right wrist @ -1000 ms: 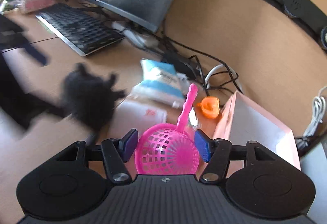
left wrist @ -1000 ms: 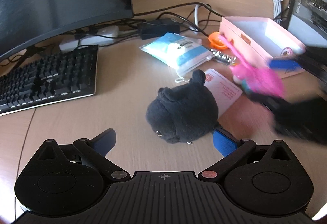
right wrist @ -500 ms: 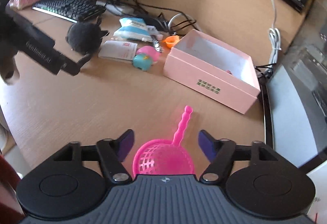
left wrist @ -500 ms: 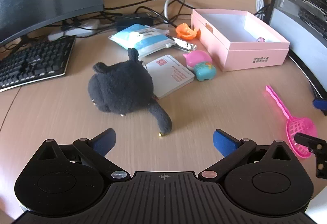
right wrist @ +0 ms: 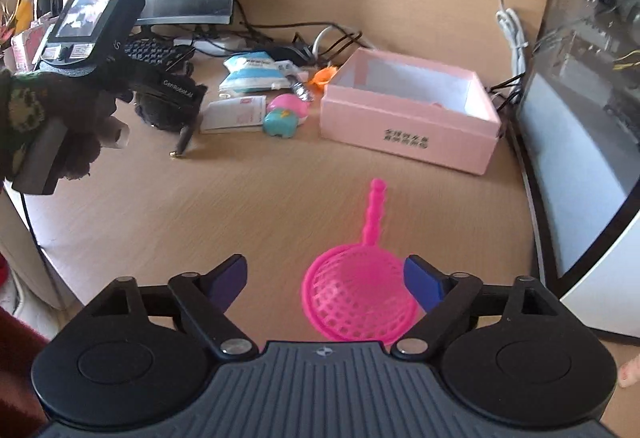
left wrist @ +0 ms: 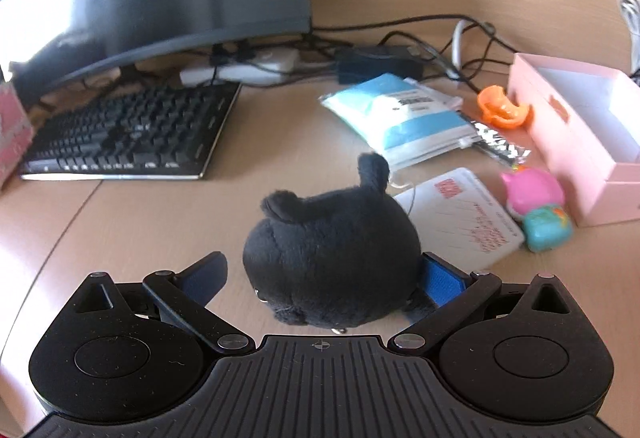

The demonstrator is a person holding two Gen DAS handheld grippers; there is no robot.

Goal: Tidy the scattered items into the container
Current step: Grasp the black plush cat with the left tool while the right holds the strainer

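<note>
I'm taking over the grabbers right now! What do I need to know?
Left tool: open around the black plush toy, which sits between its fingers, not squeezed yet.
Right tool: jaws opening; the pink scoop net lies on the desk between them, let go, outside the pink box.
Still out, to the left of the box: the pink and teal toy, white card, blue packet, orange piece and a foil wrapper.
Done: hard to say; something small shows inside the box.
Left: nearly everything. Grip the plush first, then pick the net up again.
</note>
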